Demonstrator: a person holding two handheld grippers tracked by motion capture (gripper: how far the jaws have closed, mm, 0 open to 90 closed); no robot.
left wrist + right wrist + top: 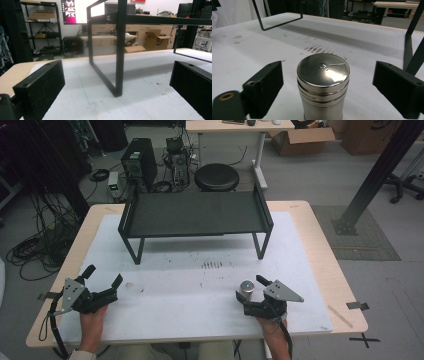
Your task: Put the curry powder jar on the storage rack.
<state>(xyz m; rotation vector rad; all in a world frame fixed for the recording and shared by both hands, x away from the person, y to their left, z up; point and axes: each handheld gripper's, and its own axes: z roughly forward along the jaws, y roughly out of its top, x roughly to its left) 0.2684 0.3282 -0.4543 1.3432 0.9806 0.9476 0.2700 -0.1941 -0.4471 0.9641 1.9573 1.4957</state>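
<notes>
Steel canister (323,85) upright between right tool (327,87) wide jaws, lid seams plain close-up, left tool (112,85) wide, empty, facing rack leg (119,50).

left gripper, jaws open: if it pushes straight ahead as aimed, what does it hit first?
Most likely the black rack's near leg frame. It stands almost dead centre ahead of the left gripper, with bare white table cover in between. Depth is hard to judge, so contact point is uncertain.
</notes>
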